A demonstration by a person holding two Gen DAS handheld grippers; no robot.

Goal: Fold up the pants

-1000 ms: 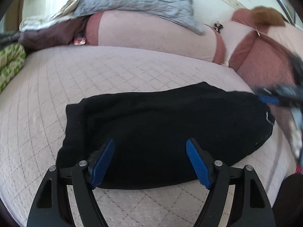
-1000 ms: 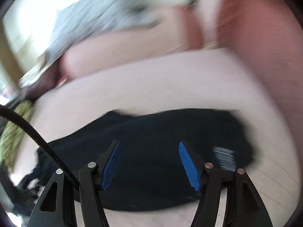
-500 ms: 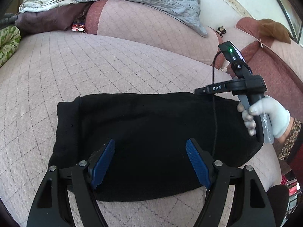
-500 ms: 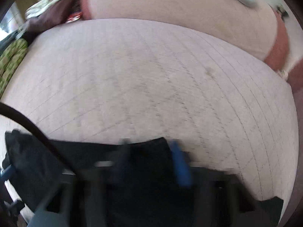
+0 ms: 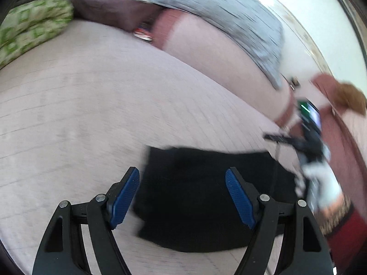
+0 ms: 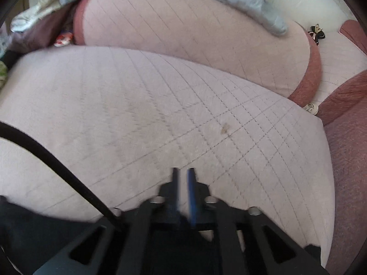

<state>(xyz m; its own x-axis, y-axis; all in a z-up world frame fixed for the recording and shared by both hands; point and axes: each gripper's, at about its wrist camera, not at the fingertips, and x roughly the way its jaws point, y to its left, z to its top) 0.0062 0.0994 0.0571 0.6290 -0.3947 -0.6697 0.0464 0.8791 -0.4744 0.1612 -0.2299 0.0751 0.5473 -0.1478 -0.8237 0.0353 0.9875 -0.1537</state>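
Observation:
The black pants (image 5: 206, 194) lie folded into a flat rectangle on the pink quilted sofa seat (image 5: 91, 114). My left gripper (image 5: 182, 197) is open and empty, held above the folded pants near their left edge. The right gripper shows in the left wrist view (image 5: 309, 137) at the right, blurred, held by a gloved hand above the pants' right end. In the right wrist view my right gripper (image 6: 183, 183) has its blue pads nearly together with nothing between them. The black pants (image 6: 34, 240) show only at the bottom left, under the gripper body.
A grey quilted blanket (image 5: 229, 16) drapes over the sofa back (image 6: 195, 34). A green patterned cloth (image 5: 29, 32) and a dark brown cloth (image 5: 107, 11) lie at the far left. A red-brown armrest (image 6: 348, 160) bounds the seat on the right.
My right gripper has closed and lifted off the pants, looking at the bare seat. My left gripper has swung left, so the pants sit further right in its view.

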